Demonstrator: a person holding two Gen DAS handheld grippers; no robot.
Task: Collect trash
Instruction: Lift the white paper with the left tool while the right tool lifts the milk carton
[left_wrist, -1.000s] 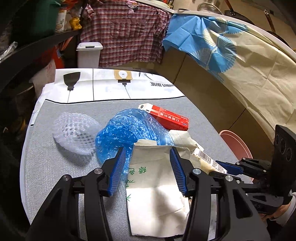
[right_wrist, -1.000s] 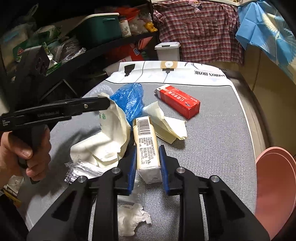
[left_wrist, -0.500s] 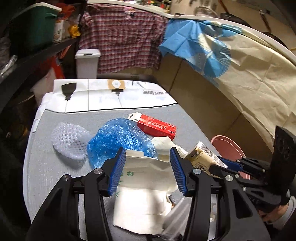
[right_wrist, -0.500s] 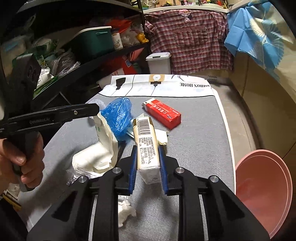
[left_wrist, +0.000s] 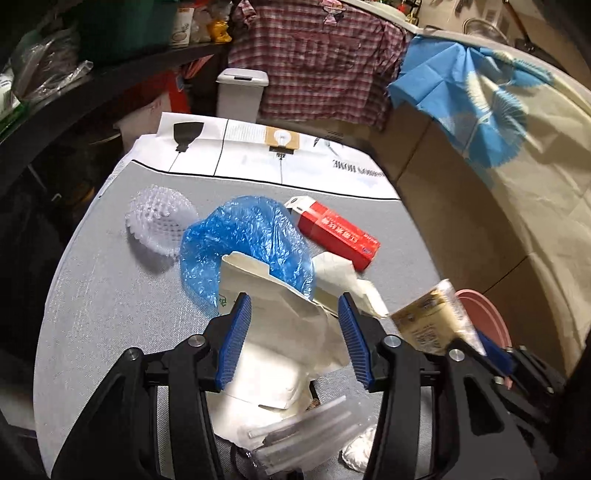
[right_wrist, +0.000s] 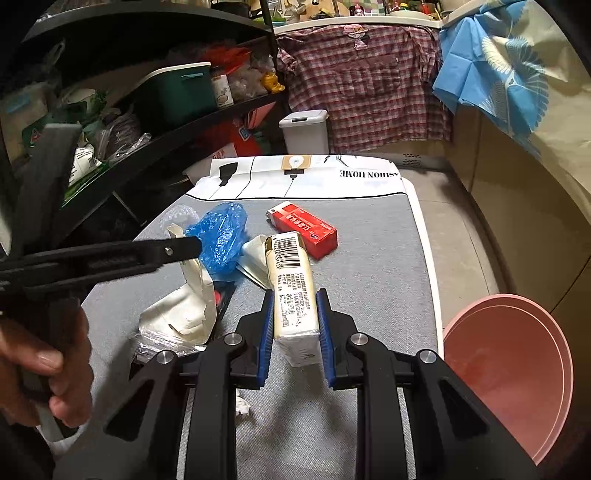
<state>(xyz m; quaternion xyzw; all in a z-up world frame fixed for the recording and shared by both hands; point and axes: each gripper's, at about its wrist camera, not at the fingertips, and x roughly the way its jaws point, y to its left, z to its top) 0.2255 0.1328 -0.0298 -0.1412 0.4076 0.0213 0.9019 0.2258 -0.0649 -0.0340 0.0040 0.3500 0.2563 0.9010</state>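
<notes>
right gripper (right_wrist: 294, 325) stayed clamped on the cream carton (right_wrist: 291, 291), left gripper (left_wrist: 293, 332) jaws were closing round the white paper bag (left_wrist: 273, 332), needed a deeper bite

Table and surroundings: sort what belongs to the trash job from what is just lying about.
Job: cream carton in right gripper; paper bag; blue plastic; red box; foam net; pink bin.
Lying about: plaid shirt; blue cloth; green crate.

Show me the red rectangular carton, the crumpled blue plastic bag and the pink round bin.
red rectangular carton (left_wrist: 338, 230): left wrist view, its printed side.
crumpled blue plastic bag (left_wrist: 251, 240): left wrist view, its domed middle.
pink round bin (right_wrist: 517, 369): right wrist view, its inner wall.
</notes>
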